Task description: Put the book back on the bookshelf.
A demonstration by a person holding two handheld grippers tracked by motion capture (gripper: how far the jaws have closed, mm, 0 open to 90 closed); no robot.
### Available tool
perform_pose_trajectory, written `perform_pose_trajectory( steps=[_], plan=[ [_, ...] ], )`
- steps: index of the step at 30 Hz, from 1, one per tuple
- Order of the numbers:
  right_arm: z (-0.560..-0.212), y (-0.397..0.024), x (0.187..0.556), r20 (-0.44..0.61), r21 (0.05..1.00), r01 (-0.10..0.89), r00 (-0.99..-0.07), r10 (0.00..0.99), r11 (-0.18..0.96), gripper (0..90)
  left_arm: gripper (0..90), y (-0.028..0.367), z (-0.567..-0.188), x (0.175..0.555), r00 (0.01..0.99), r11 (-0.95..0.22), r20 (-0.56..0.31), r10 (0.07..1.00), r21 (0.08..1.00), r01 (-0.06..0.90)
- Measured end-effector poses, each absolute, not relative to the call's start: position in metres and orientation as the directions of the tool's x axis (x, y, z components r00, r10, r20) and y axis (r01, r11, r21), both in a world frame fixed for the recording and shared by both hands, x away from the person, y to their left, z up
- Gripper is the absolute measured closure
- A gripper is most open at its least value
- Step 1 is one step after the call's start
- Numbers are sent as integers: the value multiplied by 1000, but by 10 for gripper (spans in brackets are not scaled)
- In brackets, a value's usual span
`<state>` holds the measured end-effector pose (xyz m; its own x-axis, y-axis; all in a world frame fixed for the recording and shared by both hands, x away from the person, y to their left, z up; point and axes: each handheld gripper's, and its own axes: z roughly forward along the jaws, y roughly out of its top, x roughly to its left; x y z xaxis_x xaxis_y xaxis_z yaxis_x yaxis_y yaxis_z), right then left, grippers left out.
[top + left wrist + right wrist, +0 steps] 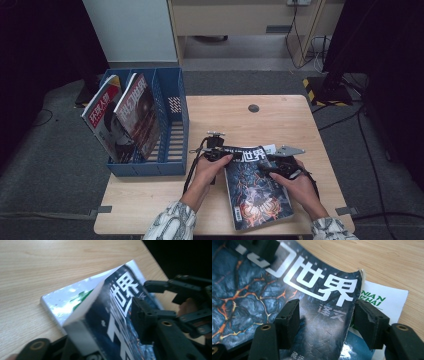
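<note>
The bench [150,200] is pale wood. Its near edge is by the person's patterned sleeves [170,225]. A dark magazine [257,192] lies flat on the near right part of the bench. Its cover is blue-black with glowing orange cracks, like lava. Big white letters run across the top.

The cover [329,322] is lifted and bent up at the far edge, and a white page [384,302] with green letters shows under it.

The left tongs [224,156] are at the top left corner of the magazine. In the left gripper view the raised cover corner stands between the two jaws, with one pad right against it. I cannot tell if they pinch it.

The right tongs [327,320] are at the top right part of the magazine. The bent cover edge lies between the jaws, just beside one pad. I cannot tell if they press on it.

Farther left stands a blue file rack [172,150] with slots. Two magazines [125,117] lean in its left slots. The right slot has nothing in it.

A small round hole [254,108] sits near the far edge of the bench. Beyond that are a grey floor [60,165], black cables [367,150] and a white wall panel [130,30].
</note>
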<state>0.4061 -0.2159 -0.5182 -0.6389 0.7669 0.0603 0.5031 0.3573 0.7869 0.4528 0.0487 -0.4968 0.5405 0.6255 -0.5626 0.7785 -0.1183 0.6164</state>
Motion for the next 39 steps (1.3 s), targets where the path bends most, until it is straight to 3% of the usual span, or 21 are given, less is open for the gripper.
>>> perform_pose_trajectory(
  steps=[6, 13, 28, 39],
  plan=[
    [-514, -216, 405, 82, 803, 500, -631, 771, 324, 293, 747, 45, -481, 450, 565, -119, -556, 610, 640, 759],
    [-510, -219, 403, 104, 820, 498, -614, 783, 282, 192, 764, 39, -465, 447, 614, -167, -505, 607, 674, 720],
    [-500, -240, 399, 112, 844, 481, -592, 798, 239, 203, 797, 38, -438, 448, 657, -209, -480, 581, 693, 690],
    [-502, -264, 401, 103, 828, 518, -518, 849, 215, 207, 815, 45, -421, 448, 665, -202, -474, 577, 706, 679]
  ],
)
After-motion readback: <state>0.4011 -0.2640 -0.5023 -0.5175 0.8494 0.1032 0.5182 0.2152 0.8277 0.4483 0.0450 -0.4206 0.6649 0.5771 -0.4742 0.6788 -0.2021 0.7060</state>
